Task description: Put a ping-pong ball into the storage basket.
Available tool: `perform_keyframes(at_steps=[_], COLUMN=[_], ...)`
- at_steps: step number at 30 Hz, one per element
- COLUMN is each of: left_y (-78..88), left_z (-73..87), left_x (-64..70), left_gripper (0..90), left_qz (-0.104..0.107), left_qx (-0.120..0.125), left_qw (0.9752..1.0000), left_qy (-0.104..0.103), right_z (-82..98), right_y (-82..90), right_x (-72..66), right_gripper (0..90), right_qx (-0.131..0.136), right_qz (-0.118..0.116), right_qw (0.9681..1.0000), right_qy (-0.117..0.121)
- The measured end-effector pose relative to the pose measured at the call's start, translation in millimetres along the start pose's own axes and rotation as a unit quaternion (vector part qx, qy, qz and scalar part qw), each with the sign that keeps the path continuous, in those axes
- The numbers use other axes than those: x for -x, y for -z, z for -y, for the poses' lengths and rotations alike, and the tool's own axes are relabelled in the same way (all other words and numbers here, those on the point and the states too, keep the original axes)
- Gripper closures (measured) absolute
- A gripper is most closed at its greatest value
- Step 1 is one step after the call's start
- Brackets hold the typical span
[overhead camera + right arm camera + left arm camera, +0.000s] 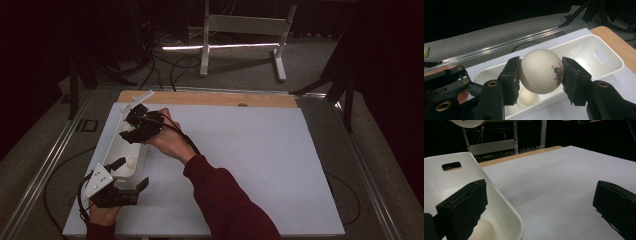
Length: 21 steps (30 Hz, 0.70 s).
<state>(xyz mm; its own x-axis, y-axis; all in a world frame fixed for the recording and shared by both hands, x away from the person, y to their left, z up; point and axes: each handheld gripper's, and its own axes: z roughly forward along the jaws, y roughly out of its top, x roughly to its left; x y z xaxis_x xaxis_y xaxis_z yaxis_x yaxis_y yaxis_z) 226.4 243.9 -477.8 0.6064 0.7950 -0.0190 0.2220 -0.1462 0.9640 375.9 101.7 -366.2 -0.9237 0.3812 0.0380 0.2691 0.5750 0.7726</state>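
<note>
Your right claw (541,75) is clamped on a white table-tennis ball (541,71), one black pad pressed against each side of it, with the red and black printing on the ball turned toward the right-hand pad. You hold the ball above the long white tray (584,42), clear of its floor. In the high view your right claw (131,131) sits over the far half of that tray (114,150), your hand (167,137) reaching across from the right with the dark red sleeve (225,200) behind it.

A second ball (527,97) lies on the floor of the tray, below the held one and toward the near end. The high view shows it as a pale spot (131,161) in the tray's near half, and the left gripper view shows it (482,230) partly hidden behind the left-hand pad.

Your left claw (541,207) stands apart, with nothing between its pads: one pad hangs inside the tray, above the loose ball, and the other is out over the bare white worktop (564,182), so the tray's side wall (506,210) runs between them. In the high view that claw (132,175) rests at the tray's near end.

The tray lies lengthwise along the worktop's left edge (90,165), with a slot handle cut in its end wall (451,166).
</note>
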Motion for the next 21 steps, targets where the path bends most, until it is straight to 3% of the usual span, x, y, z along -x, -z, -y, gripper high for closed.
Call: perform_keyframes(at_steps=[14,16,19,21], left_y=[1.5,1.9,1.7,1.5], left_z=[0.1,0.1,0.2,0.1], left_x=[-1.0,-1.2,-1.0,-0.5], left_gripper=[0.3,0.3,0.3,0.3], left_qz=[0.0,-0.002,-0.002,-0.002], left_qx=[0.002,0.002,0.002,0.003], left_qw=[1.0,1.0,1.0,1.0], left_qy=[0.002,0.001,0.001,0.001], right_z=[-10.5,-11.2,-10.2,-8.8], right_y=[-16.5,-17.4,-16.5,-14.7], right_x=[-0.1,1.4,1.1,2.2], right_gripper=[49.1,31.6,18.1,15.0], right_qx=[0.002,0.006,-0.001,-0.003], right_qz=[-0.012,-0.023,-0.009,-0.006], right_qw=[0.9998,0.9993,0.9996,0.9995], right_qy=[-0.015,-0.027,-0.027,-0.03])
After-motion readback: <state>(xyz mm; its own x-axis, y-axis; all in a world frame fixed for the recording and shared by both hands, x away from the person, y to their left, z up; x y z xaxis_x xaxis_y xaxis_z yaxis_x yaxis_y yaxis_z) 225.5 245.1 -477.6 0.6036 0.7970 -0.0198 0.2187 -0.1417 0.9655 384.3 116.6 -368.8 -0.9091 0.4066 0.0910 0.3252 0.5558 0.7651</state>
